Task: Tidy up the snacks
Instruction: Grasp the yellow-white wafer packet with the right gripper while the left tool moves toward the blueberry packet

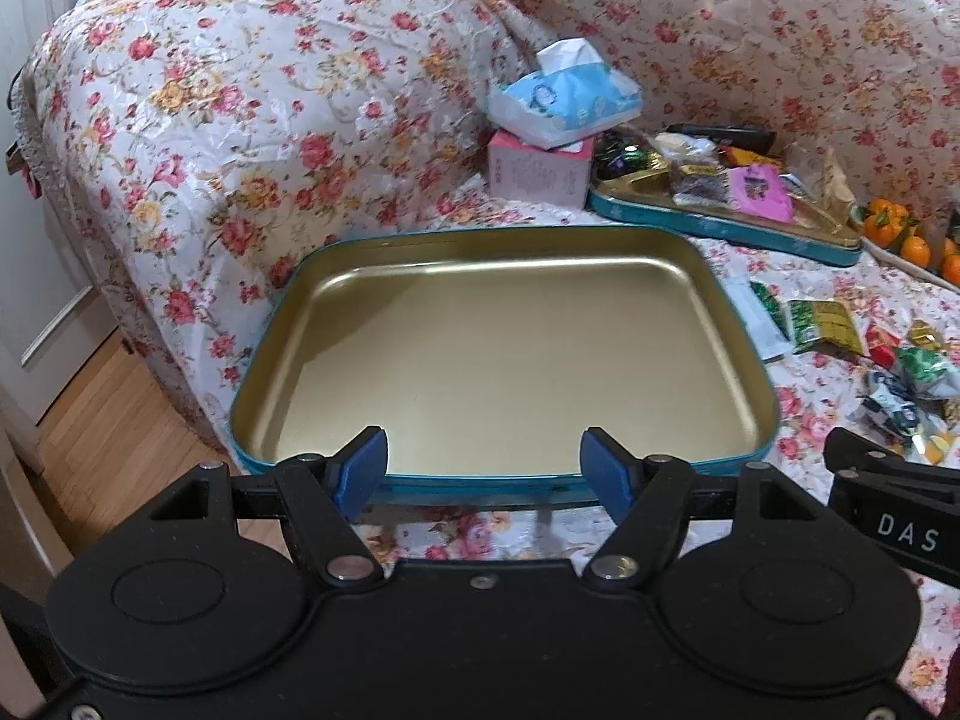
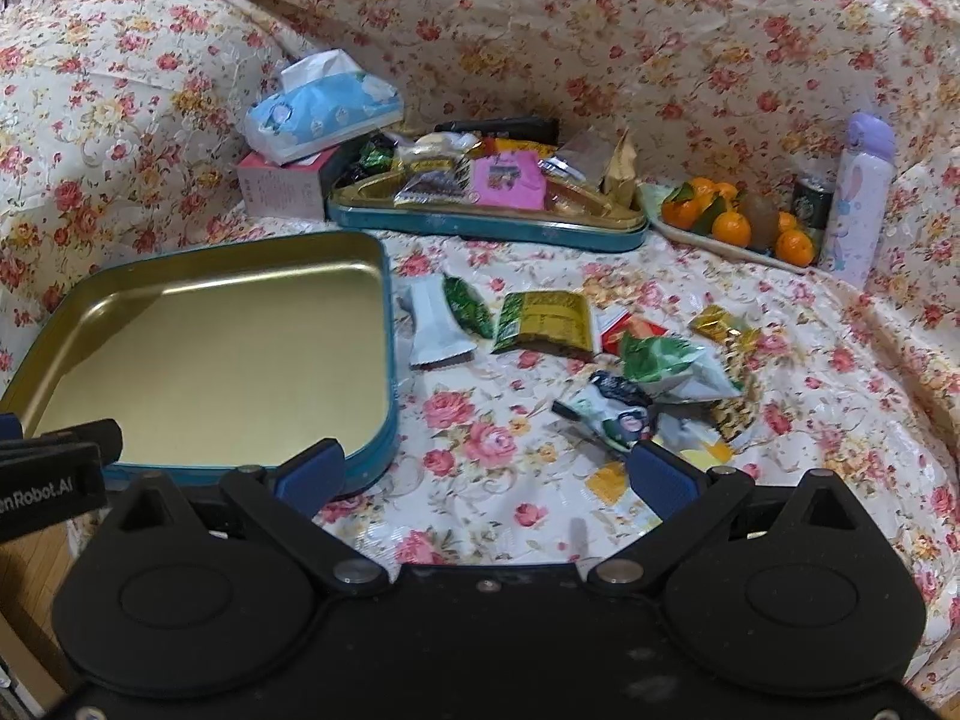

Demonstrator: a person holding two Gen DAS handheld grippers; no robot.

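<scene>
Both hand-held grippers [image 1: 483, 459] [image 2: 486, 471] gape empty over floral sofa cover [image 2: 480, 480] (wood floor [image 1: 102, 420] beside).

Both cameras ride on the grippers, looking forward and down along the fingers onto a floral sofa. The left wrist view sits close over the empty tin [image 1: 498, 324], centred ahead. The right wrist view faces the loose snacks [image 2: 600, 354], with the tin [image 2: 210, 354] at its left. Both views share the tin, the snacks [image 1: 852, 348] and the far tray [image 1: 720, 216] [image 2: 480, 222].
</scene>
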